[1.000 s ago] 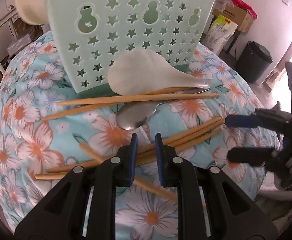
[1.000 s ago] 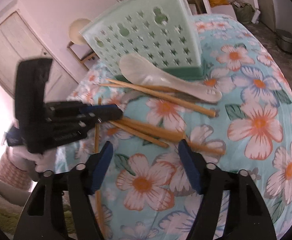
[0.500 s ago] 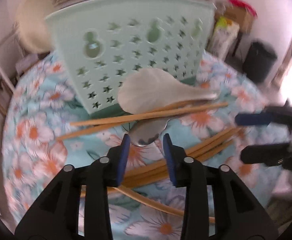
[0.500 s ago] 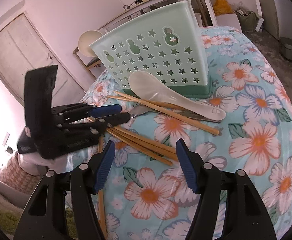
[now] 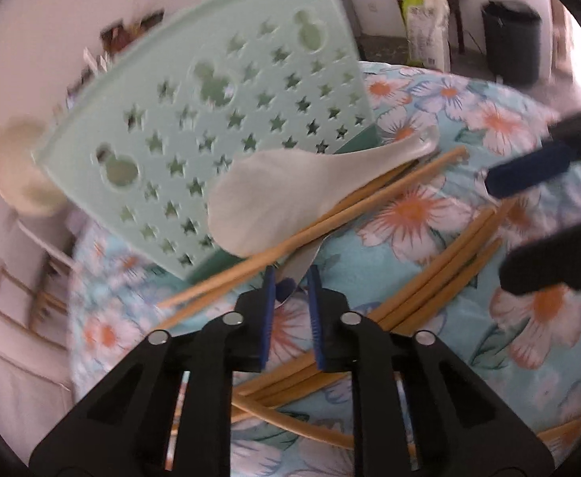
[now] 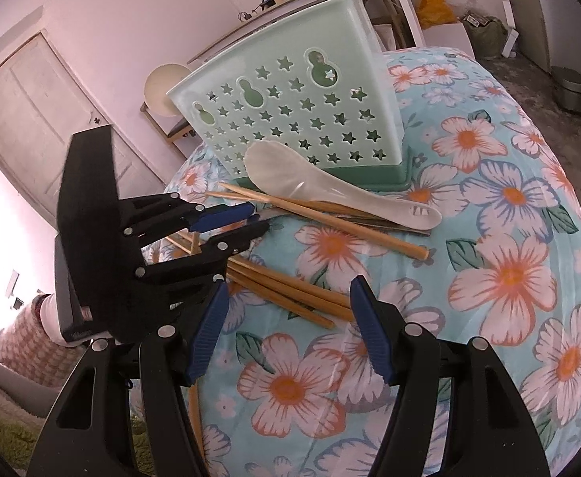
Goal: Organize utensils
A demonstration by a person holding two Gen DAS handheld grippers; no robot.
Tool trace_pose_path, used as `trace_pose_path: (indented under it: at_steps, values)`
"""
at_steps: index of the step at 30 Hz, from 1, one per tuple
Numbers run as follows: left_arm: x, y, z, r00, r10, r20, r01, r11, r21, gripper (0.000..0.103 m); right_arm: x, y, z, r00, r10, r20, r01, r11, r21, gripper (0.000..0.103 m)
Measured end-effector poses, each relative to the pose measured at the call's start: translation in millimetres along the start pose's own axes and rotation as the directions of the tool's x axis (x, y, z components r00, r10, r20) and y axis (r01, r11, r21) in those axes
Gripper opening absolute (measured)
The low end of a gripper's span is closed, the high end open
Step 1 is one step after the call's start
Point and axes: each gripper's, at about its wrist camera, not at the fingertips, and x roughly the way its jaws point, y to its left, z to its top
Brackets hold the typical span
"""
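A mint-green utensil basket (image 5: 211, 119) (image 6: 290, 119) with star holes stands on the floral tablecloth (image 6: 509, 278). A white rice paddle (image 5: 274, 194) (image 6: 290, 175) leans at its base over two wooden chopsticks (image 5: 330, 222). More chopsticks (image 5: 429, 278) (image 6: 290, 286) lie in a loose bundle nearer me. My left gripper (image 5: 291, 278) (image 6: 256, 220) is closing, rolled sideways, with the bowl of the metal spoon (image 5: 296, 264) caught between its blue pads. The spoon's handle (image 6: 378, 222) runs under the paddle. My right gripper (image 6: 288, 284) (image 5: 497, 230) hovers open over the bundle, holding nothing.
The round table drops off on all sides. A black bin (image 5: 511, 39) and a metal pot (image 6: 574, 89) stand on the floor beyond it. A cream round object (image 6: 163, 89) sits behind the basket. A person's sleeve (image 6: 48, 310) shows at the left.
My left gripper moved forward to the metal spoon, rolled to one side, opened wider, then closed around the spoon's bowl. The right gripper stayed still and open.
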Motion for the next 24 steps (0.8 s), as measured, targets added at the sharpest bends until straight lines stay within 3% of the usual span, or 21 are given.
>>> trace_pose_path:
  at_steps: [4, 10, 13, 18, 24]
  values:
    - [-14.7, -19.4, 2.8, 0.995, 0.080, 0.063, -0.089, 0.984, 0.157, 0.005, -2.3, -1.9, 0.8, 1.000, -0.003, 0.010, 0.003, 1.000, 0.002, 0.062]
    - [-40.9, -35.8, -4.7, 0.994, 0.078, 0.076, -0.095, 0.961, 0.258, 0.002, -8.6, -3.5, -1.3, 1.000, -0.008, 0.024, 0.007, 1.000, 0.007, 0.062]
    - [-46.4, -32.9, -7.4, 0.998, 0.039, 0.056, -0.050, 0.974, 0.222, 0.001, -8.8, -4.4, -1.5, 1.000, -0.008, 0.027, 0.008, 1.000, 0.011, 0.062]
    - [-37.9, -16.8, -9.7, 0.999, -0.029, 0.026, 0.027, 0.997, 0.078, 0.004, -7.4, -2.9, -1.4, 1.000, 0.001, 0.023, -0.001, 1.000, 0.015, 0.062]
    - [-30.6, 2.9, -22.3, 0.990, -0.140, 0.027, 0.142, 0.987, -0.070, 0.009, -7.6, -2.9, -1.0, 1.000, -0.005, 0.023, 0.005, 1.000, 0.009, 0.062]
